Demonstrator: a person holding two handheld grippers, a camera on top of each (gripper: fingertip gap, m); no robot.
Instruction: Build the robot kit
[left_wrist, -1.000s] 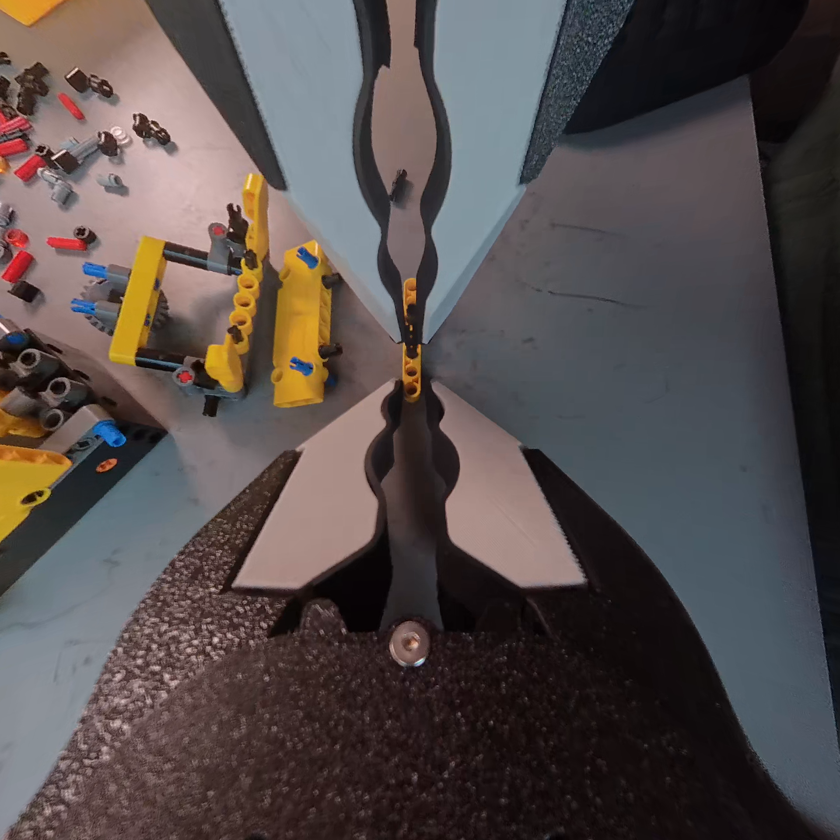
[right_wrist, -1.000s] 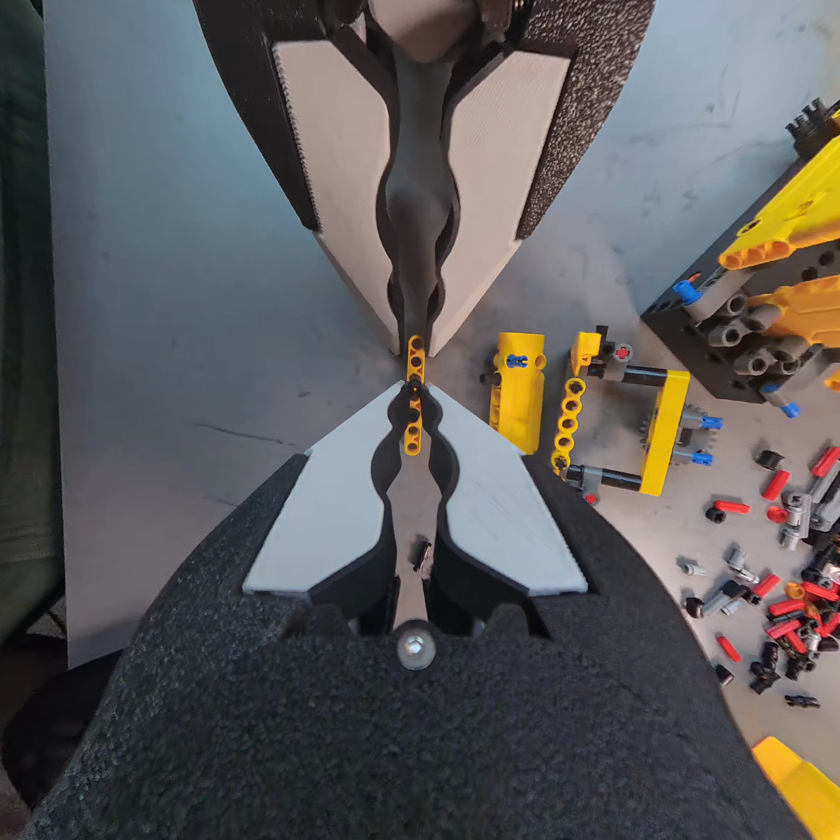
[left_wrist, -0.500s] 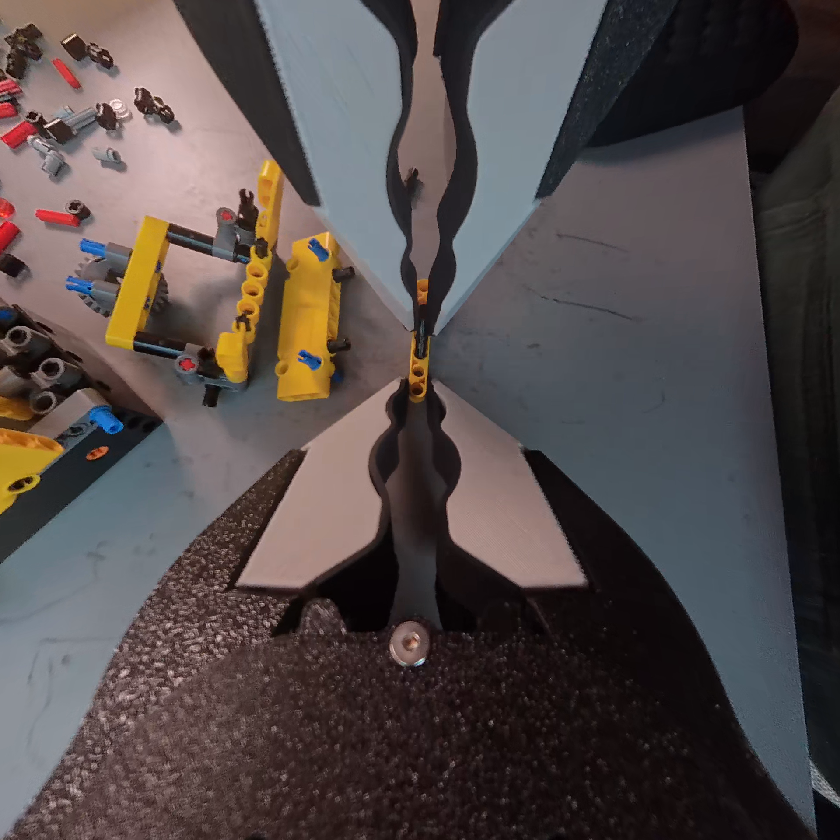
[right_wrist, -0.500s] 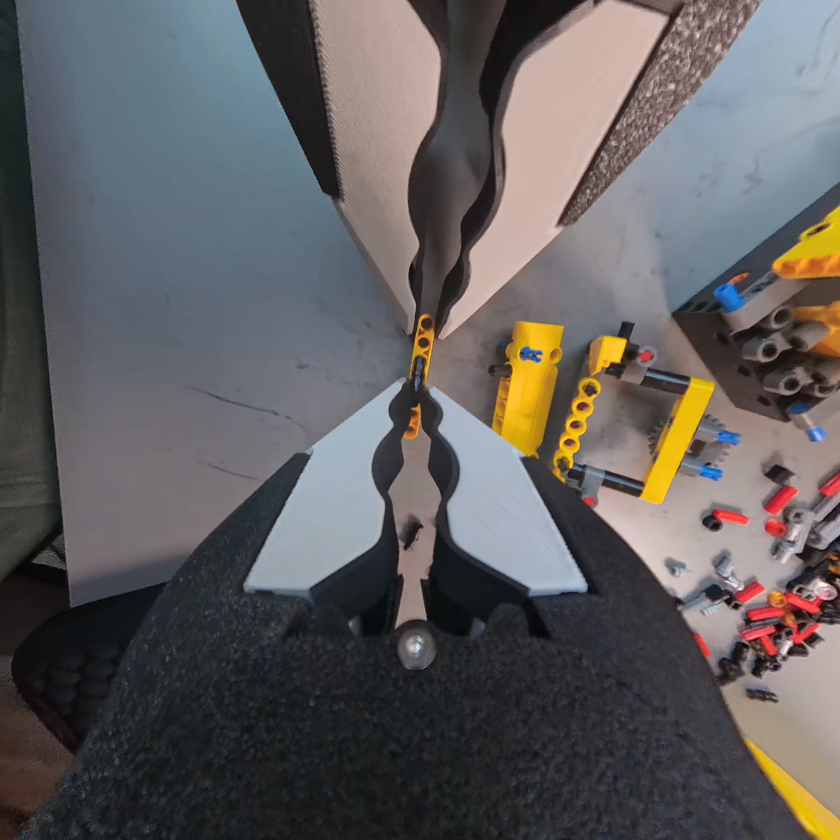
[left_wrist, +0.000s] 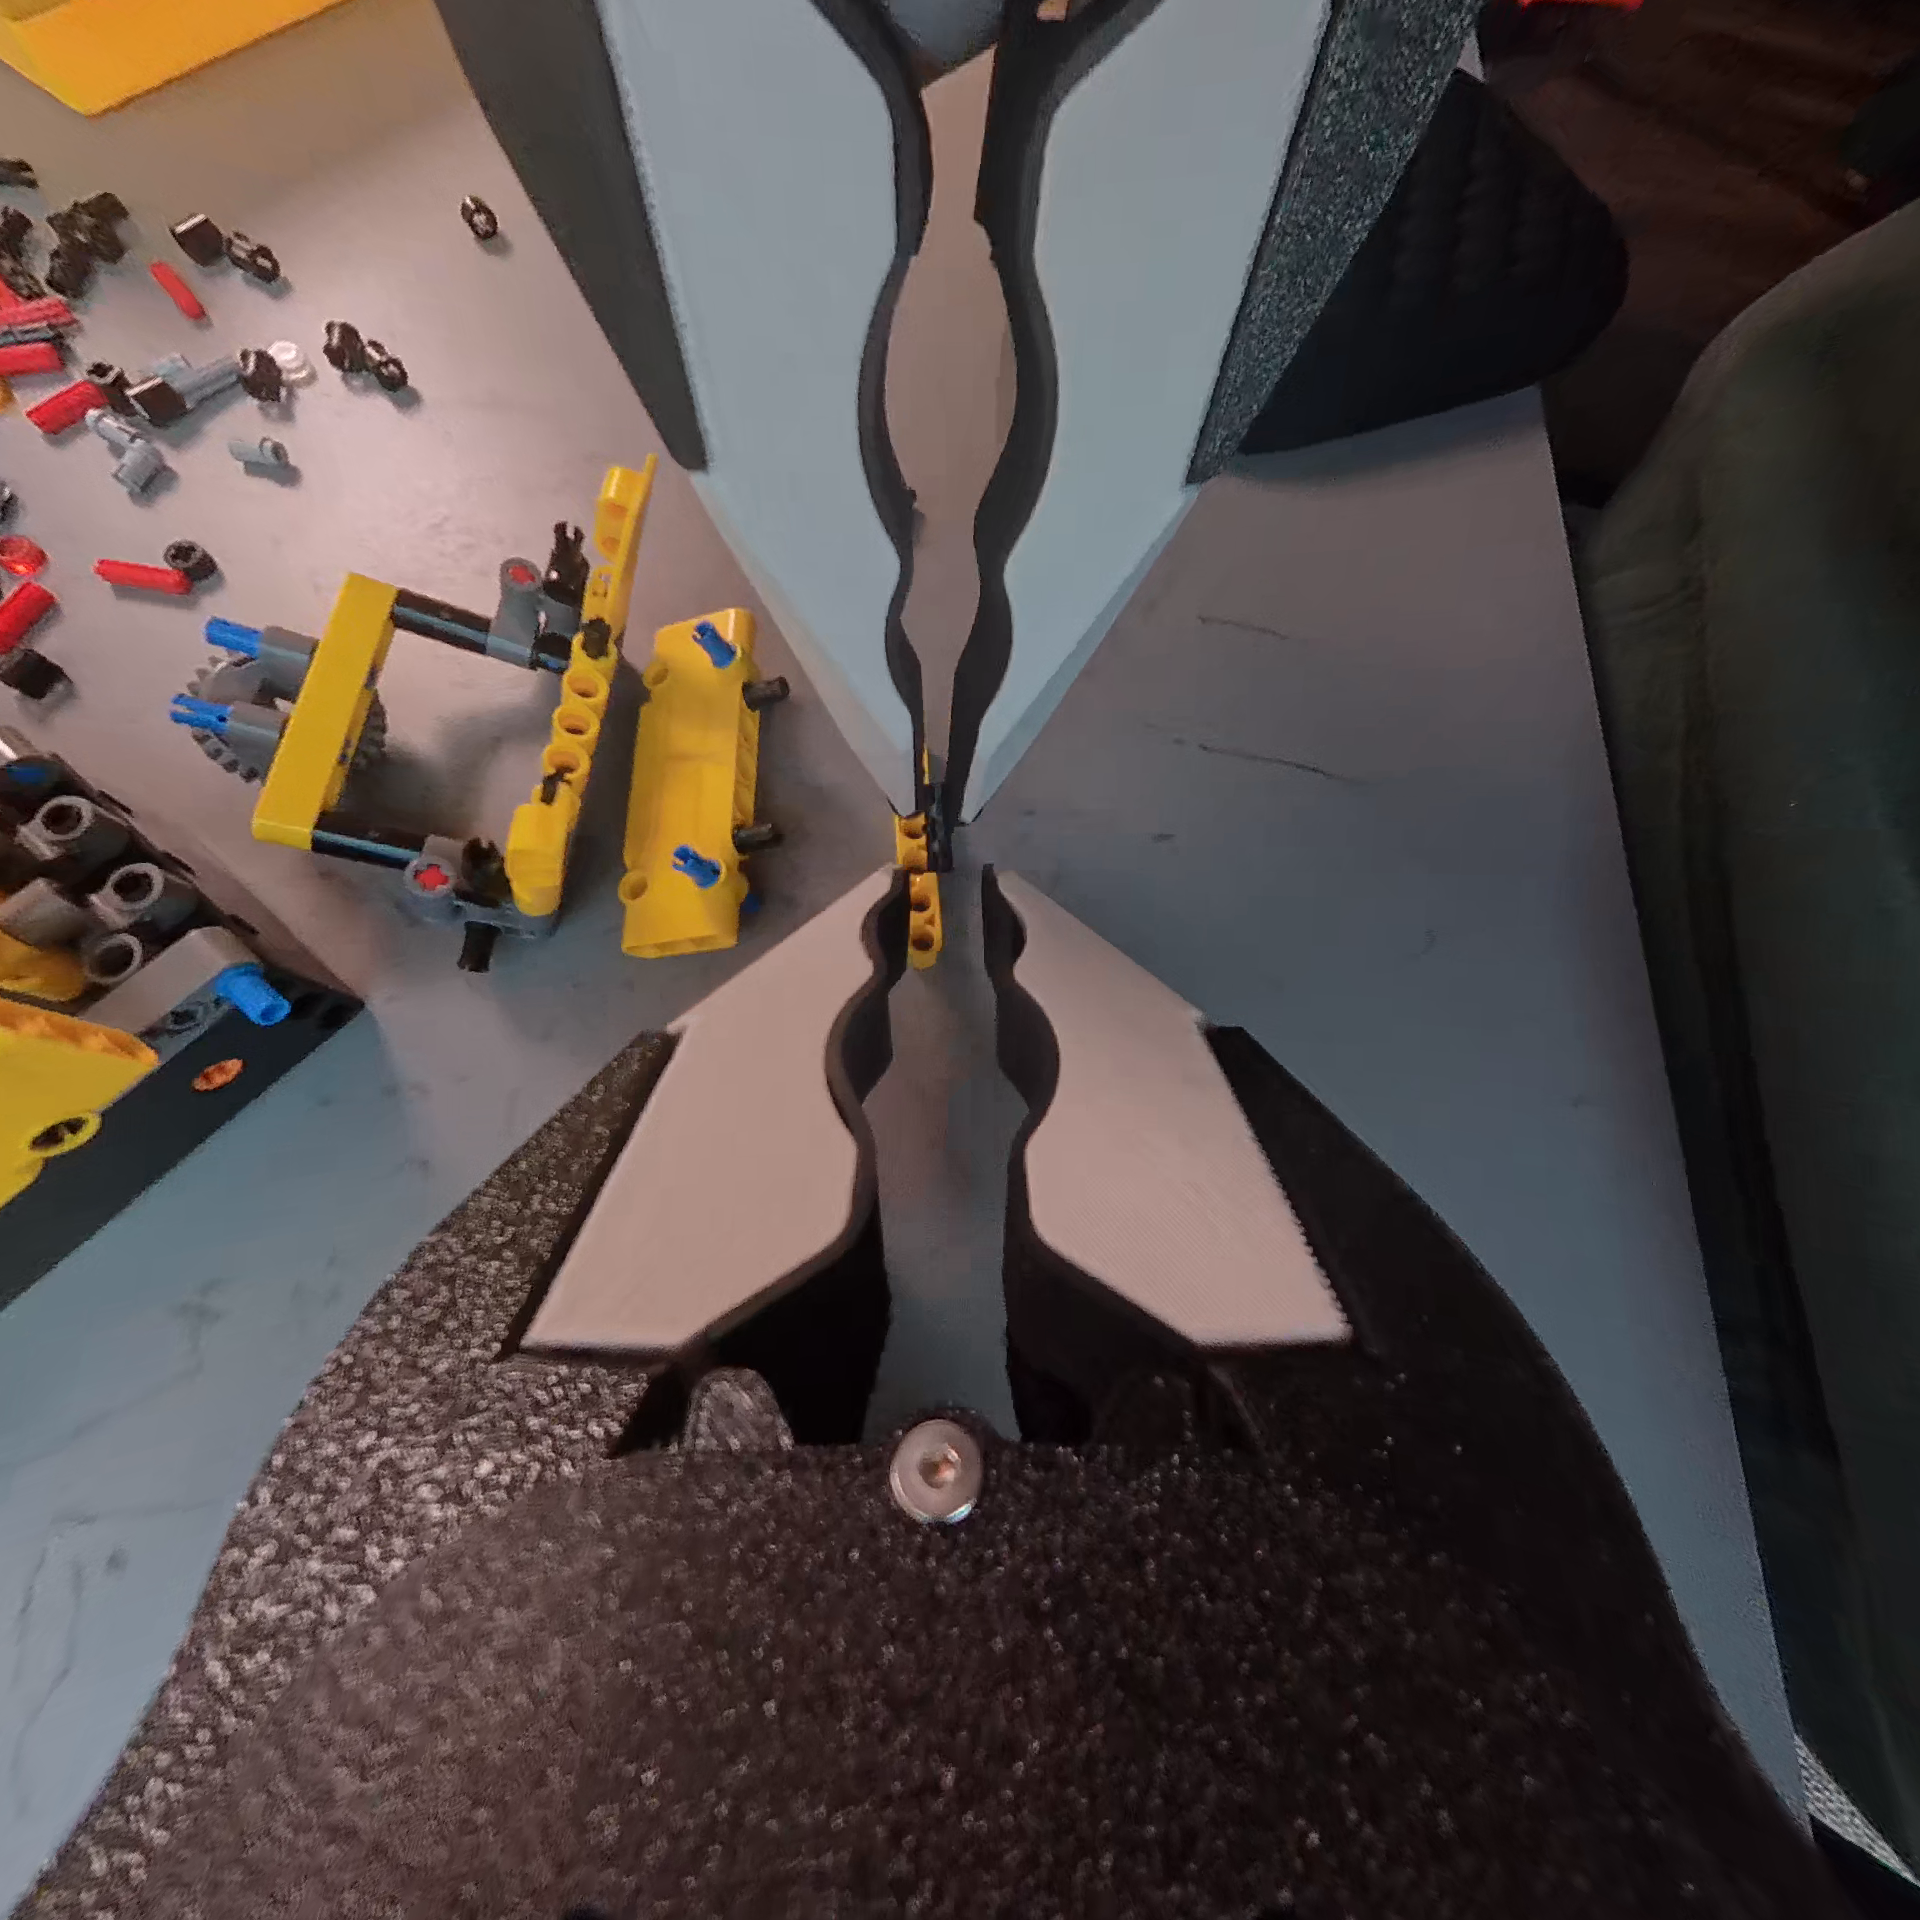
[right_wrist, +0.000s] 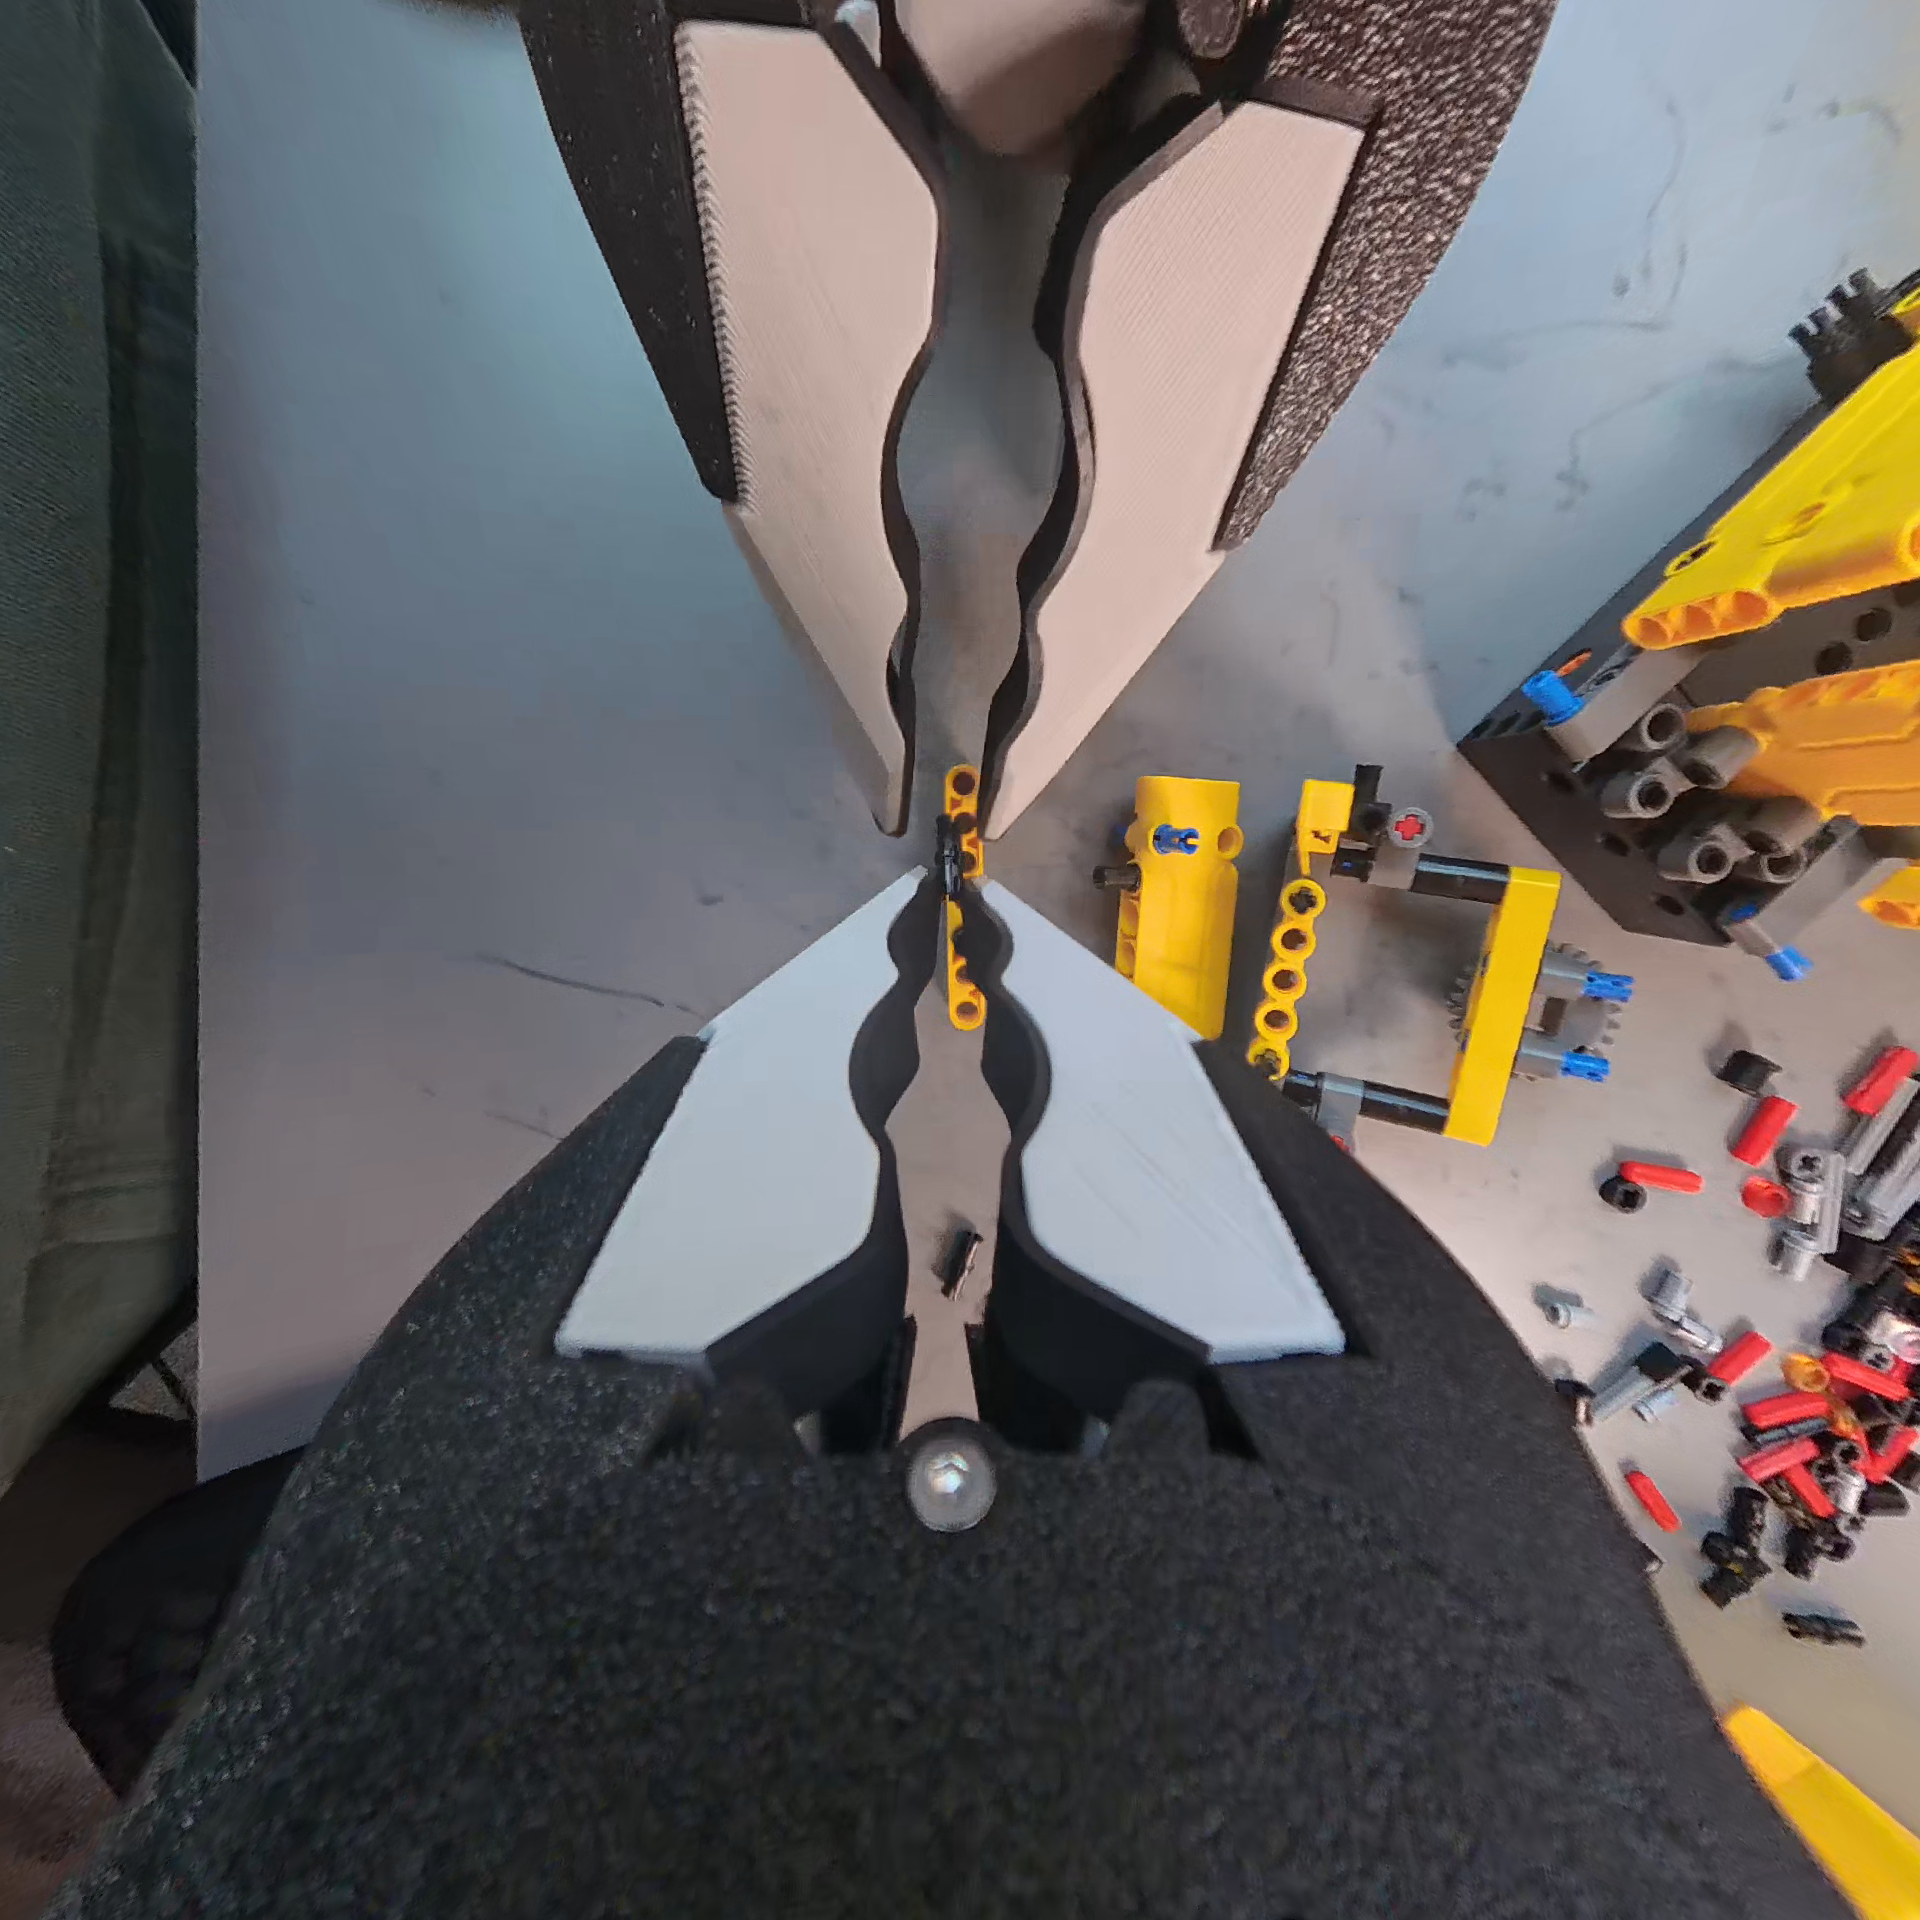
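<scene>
Since the earlier frame, left gripper (left_wrist: 938, 883) had loosened: its tips stood parted, the small yellow perforated plastic beam (left_wrist: 921, 902) lying against one finger (left_wrist: 790, 997), no longer pinched. Right gripper (right_wrist: 951, 883), tip to tip with it, was clenched on the same beam (right_wrist: 963, 961), with a black pin (right_wrist: 947, 857) at its tips, apparently seated in a beam hole, though the view there is too small to be sure. Beam position: held above the grey tabletop (left_wrist: 1299, 831), between the two grippers.

Items beside, on the table:
- yellow rounded block with blue pins (left_wrist: 694, 781), near the grippers.
- yellow open frame assembly with black axles and grey gear (left_wrist: 416, 727), just beyond the block.
- scattered red, black and grey small connectors (right_wrist: 1808, 1382), well apart.
- black and yellow larger built model (right_wrist: 1766, 727), at the table's edge of view.
- loose black pin (right_wrist: 960, 1259), seen between the right gripper's fingers.
</scene>
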